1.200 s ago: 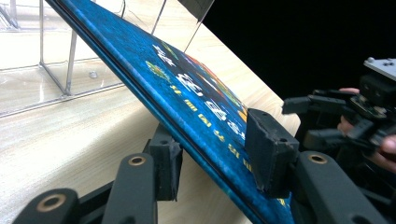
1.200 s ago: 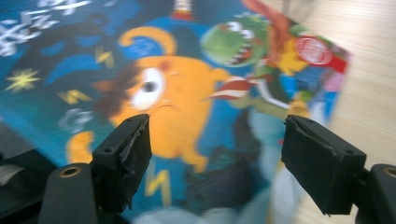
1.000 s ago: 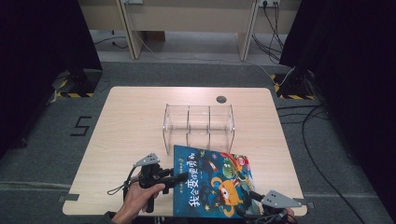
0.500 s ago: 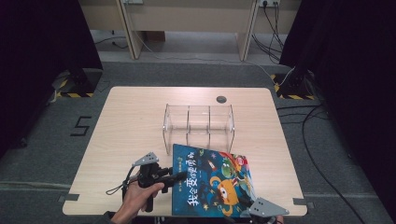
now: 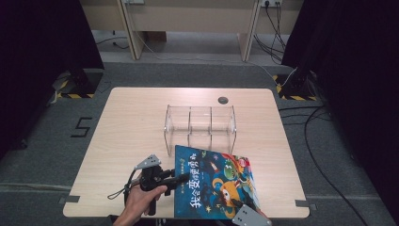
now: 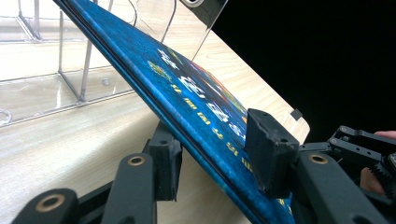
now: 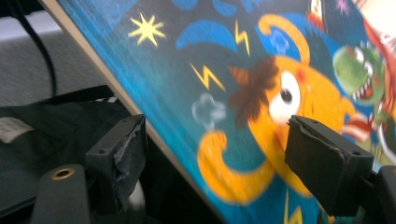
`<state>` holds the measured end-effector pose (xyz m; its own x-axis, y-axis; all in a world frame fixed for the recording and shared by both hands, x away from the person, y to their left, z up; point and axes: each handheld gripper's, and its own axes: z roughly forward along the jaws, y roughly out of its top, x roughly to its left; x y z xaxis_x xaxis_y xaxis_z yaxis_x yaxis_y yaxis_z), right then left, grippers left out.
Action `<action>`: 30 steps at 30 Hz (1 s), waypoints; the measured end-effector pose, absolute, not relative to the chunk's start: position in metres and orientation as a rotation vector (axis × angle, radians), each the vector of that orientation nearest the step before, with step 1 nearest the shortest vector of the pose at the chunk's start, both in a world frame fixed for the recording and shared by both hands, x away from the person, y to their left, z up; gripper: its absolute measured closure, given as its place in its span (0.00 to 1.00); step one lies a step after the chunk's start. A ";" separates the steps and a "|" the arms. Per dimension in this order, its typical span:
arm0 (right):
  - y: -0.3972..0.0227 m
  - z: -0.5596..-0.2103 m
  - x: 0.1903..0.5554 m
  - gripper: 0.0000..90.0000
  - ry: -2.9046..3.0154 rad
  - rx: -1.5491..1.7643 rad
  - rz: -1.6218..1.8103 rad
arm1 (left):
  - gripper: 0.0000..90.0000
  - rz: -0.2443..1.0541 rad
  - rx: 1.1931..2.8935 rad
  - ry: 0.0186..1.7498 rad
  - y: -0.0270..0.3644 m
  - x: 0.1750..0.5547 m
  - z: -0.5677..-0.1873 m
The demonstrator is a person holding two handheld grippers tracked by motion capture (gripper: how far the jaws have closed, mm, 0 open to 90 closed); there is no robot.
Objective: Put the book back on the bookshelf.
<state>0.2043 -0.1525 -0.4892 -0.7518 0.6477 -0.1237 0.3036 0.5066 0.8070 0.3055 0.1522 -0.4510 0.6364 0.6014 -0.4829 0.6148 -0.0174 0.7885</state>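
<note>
The left tongs [image 5: 181, 179] are clamped on the near left edge of a blue picture book [image 5: 214, 181], one pad above the cover and one beneath it, as the left gripper view shows [image 6: 210, 154]. The book [image 6: 187, 93] is lifted at a tilt over the near right part of the table [image 5: 131, 122], its far edge rising toward the clear acrylic rack [image 5: 200, 127] that stands just beyond it (three upright slots, all vacant).

The right tongs [image 5: 240, 207] sit at the book's near right corner. In the right gripper view their pads stand apart, with the book's edge [image 7: 224, 102] running between them and neither pad pressing on it, so they are open around it, not yet gripping.

As a judgement: the pick-up is done, with one side secured, and the second grip is being set up. Closing the right tongs, standing the book upright and sliding it into a slot of the rack all remain.
</note>
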 end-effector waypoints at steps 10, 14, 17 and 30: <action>-0.131 -0.490 0.202 0.21 2.268 0.683 1.017 | 0.62 -0.026 1.684 1.004 0.142 0.299 -0.452; -0.123 -0.491 0.203 0.19 2.244 0.657 0.994 | 0.62 -0.034 1.685 1.005 0.139 0.296 -0.453; -0.119 -0.490 0.204 0.19 2.219 0.656 1.000 | 0.62 -0.048 1.690 1.000 0.136 0.295 -0.454; -0.109 -0.494 0.203 0.16 2.193 0.604 0.934 | 0.62 -0.048 1.680 1.012 0.133 0.293 -0.456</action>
<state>0.2026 -0.1090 -0.4936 -0.6683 0.6290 -0.3971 0.1496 0.6366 0.7566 0.2928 0.1333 -0.4562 0.6319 0.5871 -0.5059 0.6326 -0.0136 0.7744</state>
